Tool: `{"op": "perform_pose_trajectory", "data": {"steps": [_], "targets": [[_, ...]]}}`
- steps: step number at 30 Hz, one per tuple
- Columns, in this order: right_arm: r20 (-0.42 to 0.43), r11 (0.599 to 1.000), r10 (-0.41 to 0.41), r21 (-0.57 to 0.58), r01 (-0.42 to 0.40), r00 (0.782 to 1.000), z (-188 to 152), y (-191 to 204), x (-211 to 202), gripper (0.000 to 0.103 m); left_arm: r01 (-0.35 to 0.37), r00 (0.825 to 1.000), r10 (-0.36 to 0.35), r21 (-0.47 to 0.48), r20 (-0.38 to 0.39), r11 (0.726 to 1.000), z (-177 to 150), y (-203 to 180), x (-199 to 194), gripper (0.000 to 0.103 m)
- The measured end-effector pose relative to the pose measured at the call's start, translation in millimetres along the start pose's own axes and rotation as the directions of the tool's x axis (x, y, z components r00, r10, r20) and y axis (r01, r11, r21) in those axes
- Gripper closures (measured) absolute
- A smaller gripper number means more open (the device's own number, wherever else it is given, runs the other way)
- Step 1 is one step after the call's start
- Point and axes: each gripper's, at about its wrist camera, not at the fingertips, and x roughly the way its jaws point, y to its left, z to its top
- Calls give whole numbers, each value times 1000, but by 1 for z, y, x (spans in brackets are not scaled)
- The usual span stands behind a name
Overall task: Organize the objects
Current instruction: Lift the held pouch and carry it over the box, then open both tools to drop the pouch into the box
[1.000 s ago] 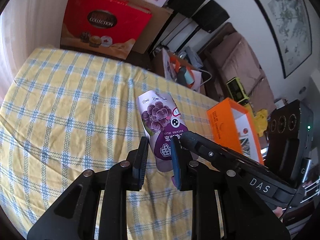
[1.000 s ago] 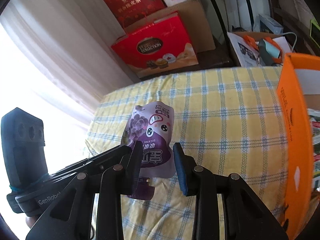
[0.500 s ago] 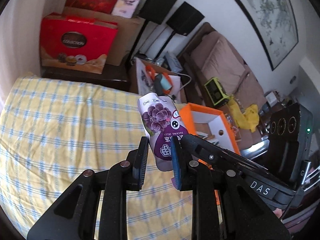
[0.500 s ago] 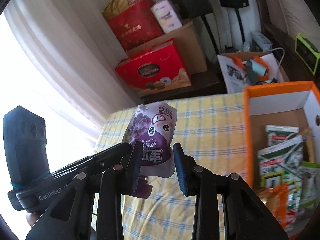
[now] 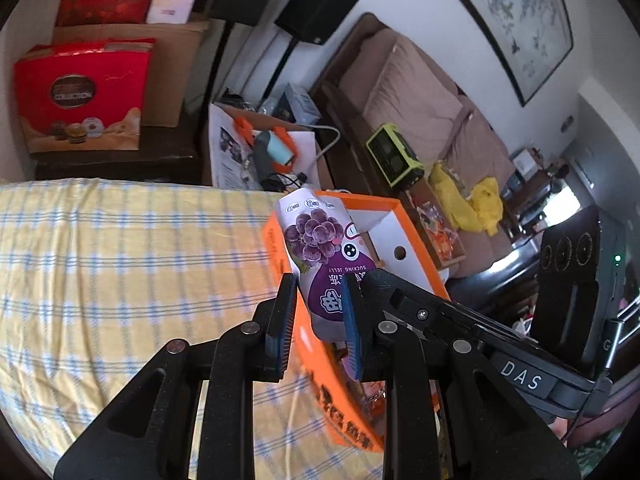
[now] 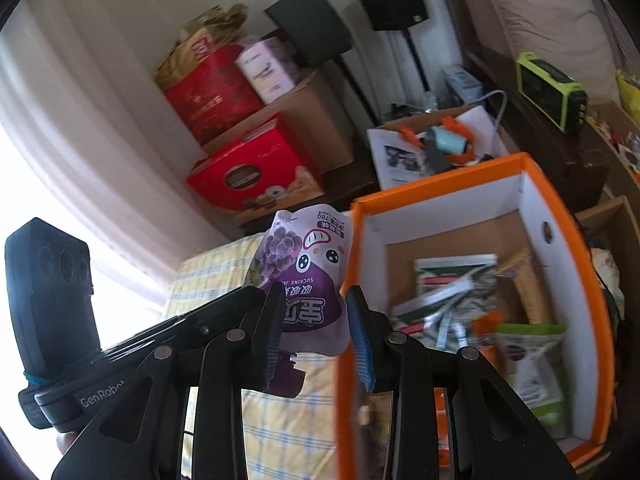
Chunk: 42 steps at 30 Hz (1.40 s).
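My left gripper (image 5: 318, 320) is black with blue ribbed pads and silver pivot screws. My right gripper (image 6: 316, 334) matches it; its housing reads "DAS" in white.

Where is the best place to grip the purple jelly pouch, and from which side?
Grip the jelly pouch at its spout end, which points down, coming from below with the jaws across its width. The body is soft and thin; near the spout it narrows and looks stiffer.

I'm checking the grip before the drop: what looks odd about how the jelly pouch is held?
The purple grape jelly pouch hangs upside down, its print inverted and spout cap at the bottom, pinched by both the left gripper and right gripper beside the orange box.
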Motion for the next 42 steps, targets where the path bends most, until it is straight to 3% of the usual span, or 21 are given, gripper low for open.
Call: {"op": "perform_pose_trajectory", "data": {"steps": [10, 22, 30, 34, 42], "targets": [[-8, 997, -18, 75, 19, 1000, -2, -43, 8, 70, -5, 998, 5, 11, -58, 1000, 1, -9, 44, 82], [-12, 993, -66, 93, 67, 998, -1, -65, 18, 71, -32, 995, 35, 27, -95, 999, 3, -11, 67, 84], [15, 996, -74, 53, 73, 997, 0, -53, 3, 71, -33, 996, 35, 32, -87, 999, 6, -12, 43, 84], [21, 994, -108, 18, 108, 994, -1, -40, -4, 70, -78, 994, 84, 79, -73, 994, 6, -16, 27, 80], [24, 978, -202, -58, 203, 979, -14, -19, -12, 52, -167, 984, 173, 138, -34, 976, -9, -14, -5, 64]]}}
